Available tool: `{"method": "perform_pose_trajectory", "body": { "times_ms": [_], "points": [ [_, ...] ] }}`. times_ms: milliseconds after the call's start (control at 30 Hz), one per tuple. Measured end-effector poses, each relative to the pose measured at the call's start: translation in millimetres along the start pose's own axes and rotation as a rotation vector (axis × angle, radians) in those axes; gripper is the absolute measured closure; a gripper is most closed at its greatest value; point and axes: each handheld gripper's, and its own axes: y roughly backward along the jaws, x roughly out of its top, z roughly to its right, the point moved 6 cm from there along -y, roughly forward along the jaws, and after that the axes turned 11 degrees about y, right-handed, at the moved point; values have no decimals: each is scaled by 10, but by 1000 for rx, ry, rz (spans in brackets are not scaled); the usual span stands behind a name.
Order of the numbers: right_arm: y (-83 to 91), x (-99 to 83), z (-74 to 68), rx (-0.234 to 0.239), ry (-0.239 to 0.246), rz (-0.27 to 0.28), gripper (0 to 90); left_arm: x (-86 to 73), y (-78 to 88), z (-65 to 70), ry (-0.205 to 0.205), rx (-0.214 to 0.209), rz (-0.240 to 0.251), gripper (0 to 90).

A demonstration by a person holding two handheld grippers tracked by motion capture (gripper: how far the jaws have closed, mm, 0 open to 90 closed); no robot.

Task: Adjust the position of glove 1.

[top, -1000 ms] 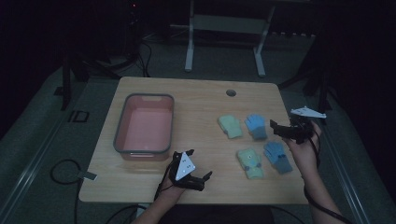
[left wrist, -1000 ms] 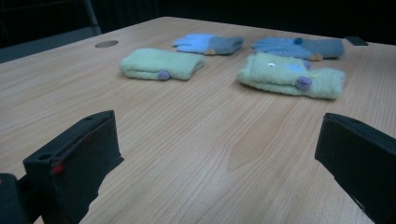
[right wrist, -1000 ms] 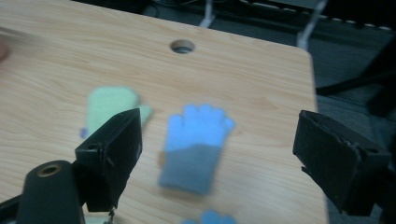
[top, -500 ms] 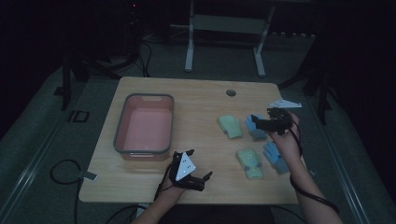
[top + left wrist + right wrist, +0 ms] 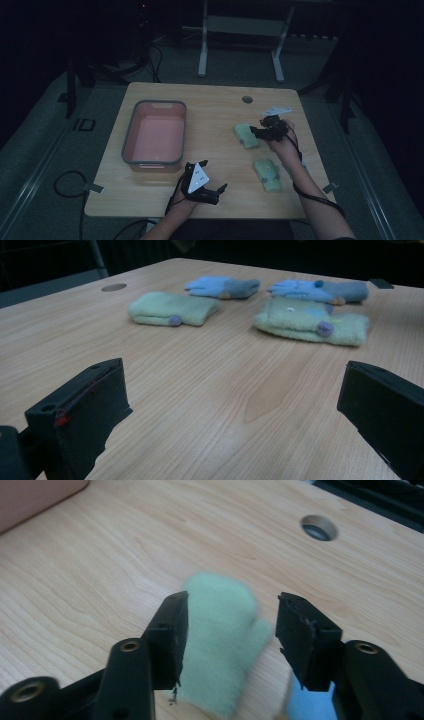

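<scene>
Mitten: we see a soft, fuzzy pale green knitted mitten (image 5: 220,640) lying flat on the pale wood-grain table (image 5: 210,110), right of centre.
Right gripper (image 5: 230,630): its black jaws straddle the mitten; they have just been closing, one touching it, a gap at the other.
Left gripper (image 5: 230,405): jaws wide apart over bare wood.
High view: we also see a pink rectangular grey-rimmed plastic tub (image 5: 155,137).
Left gripper view: two blue gloves (image 5: 222,286) beyond.

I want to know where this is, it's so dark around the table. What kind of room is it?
Probably a recording studio or lab, not a home. A lone wooden table sits lit in a dark room, cables trail over the grey floor, and a metal stand rises behind it.
</scene>
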Motion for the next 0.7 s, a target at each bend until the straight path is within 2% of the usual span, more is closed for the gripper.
{"method": "perform_pose_trajectory", "body": {
  "times_ms": [100, 300, 500, 700],
  "points": [
    [-99, 0, -30, 16, 32, -12, 516, 0, 1, -1, 1, 0, 2, 0],
    [-303, -29, -51, 65, 8, -37, 546, 1, 9, 1, -3, -4, 8, 0],
    [-483, -124, -27, 60, -29, -74, 559, 1, 12, -1, -2, -5, 11, 0],
    [-688, -238, -22, 50, -13, -129, 558, 3, 16, -6, 3, -10, 15, 0]
  ]
}}
